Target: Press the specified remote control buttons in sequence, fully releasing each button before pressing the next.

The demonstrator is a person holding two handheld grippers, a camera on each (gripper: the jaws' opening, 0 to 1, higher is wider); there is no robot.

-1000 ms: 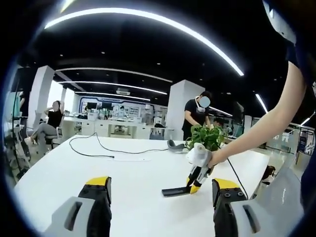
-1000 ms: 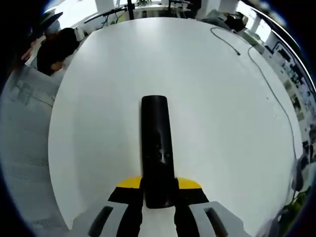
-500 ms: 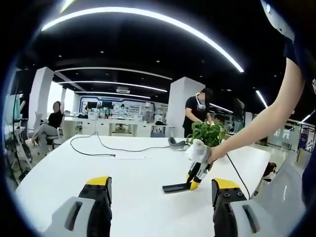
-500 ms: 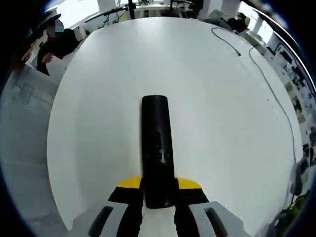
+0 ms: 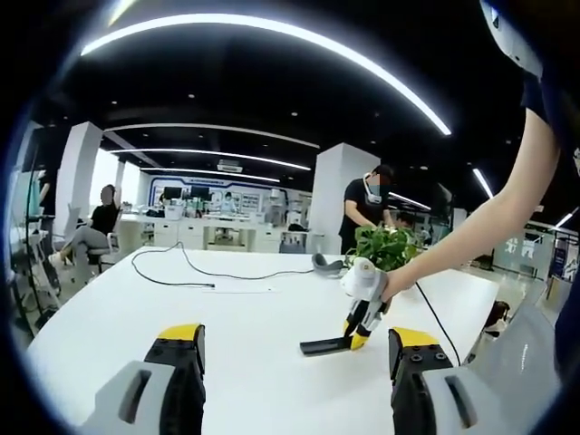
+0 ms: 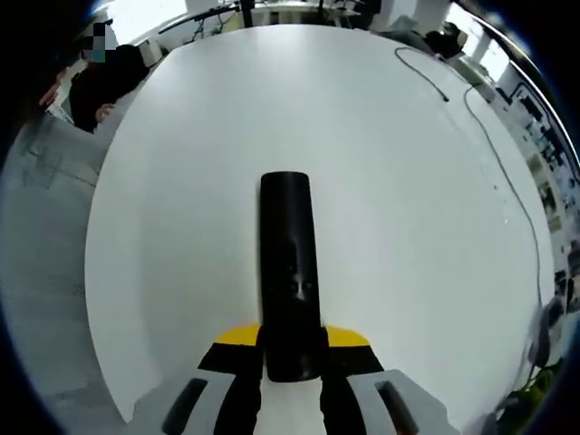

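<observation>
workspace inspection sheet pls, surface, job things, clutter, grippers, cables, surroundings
surface: white table, mostly bare
job's things: black remote control, one end between the right gripper's jaws, far end raised off the table in the left gripper view
clutter: potted plant; grey object beside it
grippers: right gripper shut on the remote; left gripper open, holding nothing
cables: black cable lying across the table
surroundings: open office, people at desks behind
</observation>
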